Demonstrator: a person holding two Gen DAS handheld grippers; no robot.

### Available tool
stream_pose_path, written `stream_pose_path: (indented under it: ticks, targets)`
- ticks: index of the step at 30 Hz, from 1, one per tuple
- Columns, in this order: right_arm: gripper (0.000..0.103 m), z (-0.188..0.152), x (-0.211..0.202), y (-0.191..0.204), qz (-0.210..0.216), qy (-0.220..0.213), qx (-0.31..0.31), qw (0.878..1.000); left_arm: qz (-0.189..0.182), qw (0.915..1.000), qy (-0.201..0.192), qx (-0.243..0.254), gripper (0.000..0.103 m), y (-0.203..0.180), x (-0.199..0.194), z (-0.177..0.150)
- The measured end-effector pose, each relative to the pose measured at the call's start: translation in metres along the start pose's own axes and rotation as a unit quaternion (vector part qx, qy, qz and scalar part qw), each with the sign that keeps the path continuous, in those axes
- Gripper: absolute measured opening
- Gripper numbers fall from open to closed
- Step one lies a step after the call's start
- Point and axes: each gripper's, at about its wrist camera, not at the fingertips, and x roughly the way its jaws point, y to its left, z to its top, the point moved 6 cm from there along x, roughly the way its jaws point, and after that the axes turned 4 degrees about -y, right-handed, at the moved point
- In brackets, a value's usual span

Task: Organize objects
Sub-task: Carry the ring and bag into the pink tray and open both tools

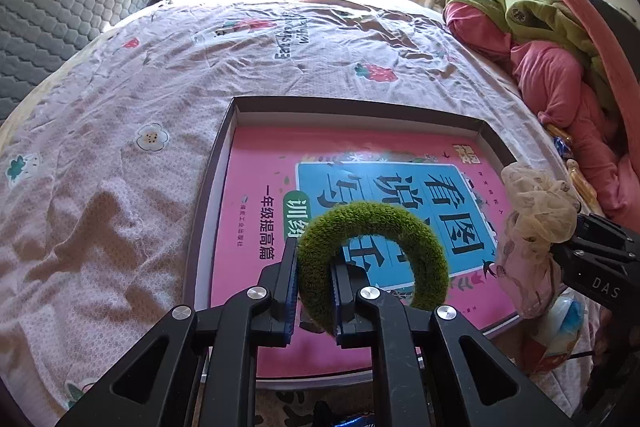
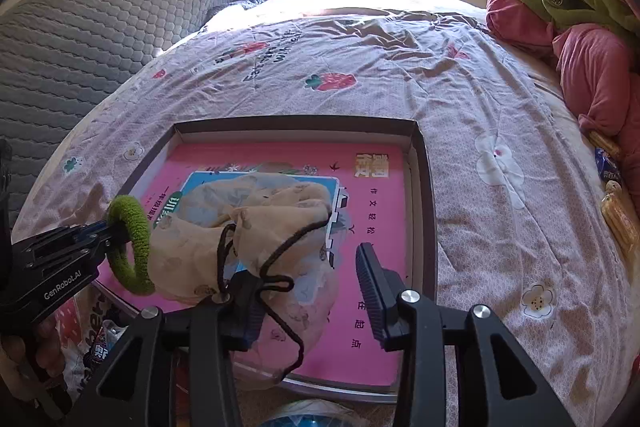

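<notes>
My left gripper point(image 1: 314, 277) is shut on a fuzzy green ring point(image 1: 376, 255) and holds it above a pink book point(image 1: 256, 211) that lies in a shallow dark box point(image 1: 216, 163) on the bed. My right gripper point(image 2: 308, 279) is open; a sheer beige drawstring pouch point(image 2: 248, 227) hangs over its left finger point(image 2: 244, 303), its black cord looped around that finger. The pouch also shows in the left wrist view point(image 1: 536, 215), at the box's right edge. The ring shows in the right wrist view point(image 2: 132, 243), just left of the pouch.
The box point(image 2: 424, 195) sits on a floral bedsheet point(image 2: 500, 115). Pink and green bedding point(image 1: 560, 75) is piled at the right. A grey quilted headboard point(image 1: 60, 7) stands at the left. Snack packets point(image 2: 618, 223) lie at the right edge. Bags lie below the box's near edge point(image 1: 560, 331).
</notes>
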Motion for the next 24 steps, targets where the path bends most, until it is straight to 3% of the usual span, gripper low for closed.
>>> stream_pose_path:
  ticks: [3,10,17,24]
  targets:
    - [0.048,-0.001,0.009,-0.007,-0.019,0.024,-0.006,1.0,-0.002,1.0,0.002,0.002,0.014,-0.002,0.003,-0.001]
    - [0.048,-0.002,0.024,-0.019,-0.043,0.06,-0.009,0.997,-0.007,0.9999,0.007,0.005,0.014,-0.002,0.007,-0.003]
    - [0.048,0.003,0.026,-0.02,-0.048,0.061,-0.017,0.997,-0.007,0.9999,0.012,0.0,0.015,0.0,0.011,-0.003]
    - [0.049,0.007,0.019,-0.015,-0.057,0.049,-0.033,0.997,-0.006,0.9998,0.017,-0.005,0.025,0.003,0.012,-0.004]
